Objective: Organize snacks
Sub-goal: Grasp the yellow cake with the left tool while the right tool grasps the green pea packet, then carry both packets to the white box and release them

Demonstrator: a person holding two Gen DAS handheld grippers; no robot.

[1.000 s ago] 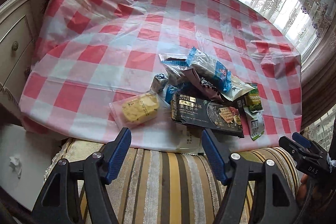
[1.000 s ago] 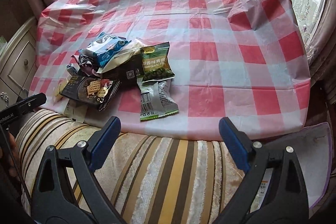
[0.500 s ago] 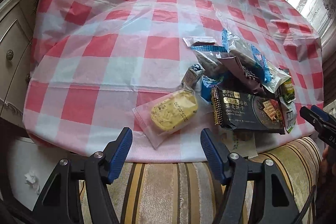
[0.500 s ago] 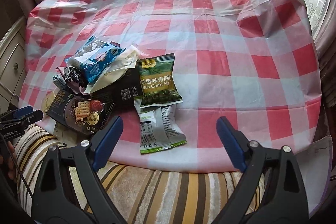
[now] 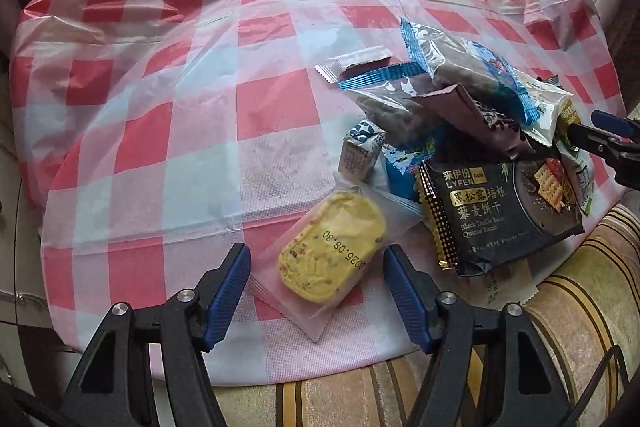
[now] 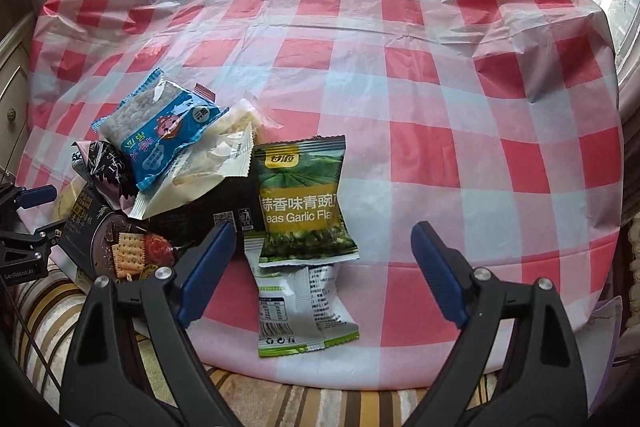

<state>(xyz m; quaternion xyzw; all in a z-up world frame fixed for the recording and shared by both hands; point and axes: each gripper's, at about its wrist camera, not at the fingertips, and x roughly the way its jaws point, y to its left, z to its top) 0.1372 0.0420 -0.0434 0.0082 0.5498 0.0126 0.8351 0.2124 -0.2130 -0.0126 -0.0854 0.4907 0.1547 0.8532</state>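
Two grippers out over the red-and-white checked plastic worktop (image 6: 400, 75), one heap of snack packets at its near edge. Two green garlic-pea packets (image 6: 300, 199), one face up overlapping one face down, just ahead of the right gripper (image 6: 322, 273), between its blue fingers (image 6: 208, 267); fingers apart and closing, touching nothing. One clear-wrapped yellow cake (image 5: 332, 247) right between the left gripper (image 5: 316, 291) fingers, apart, not pressing. One black cracker box (image 5: 504, 215) beside it. Both grippers angled steeply down.
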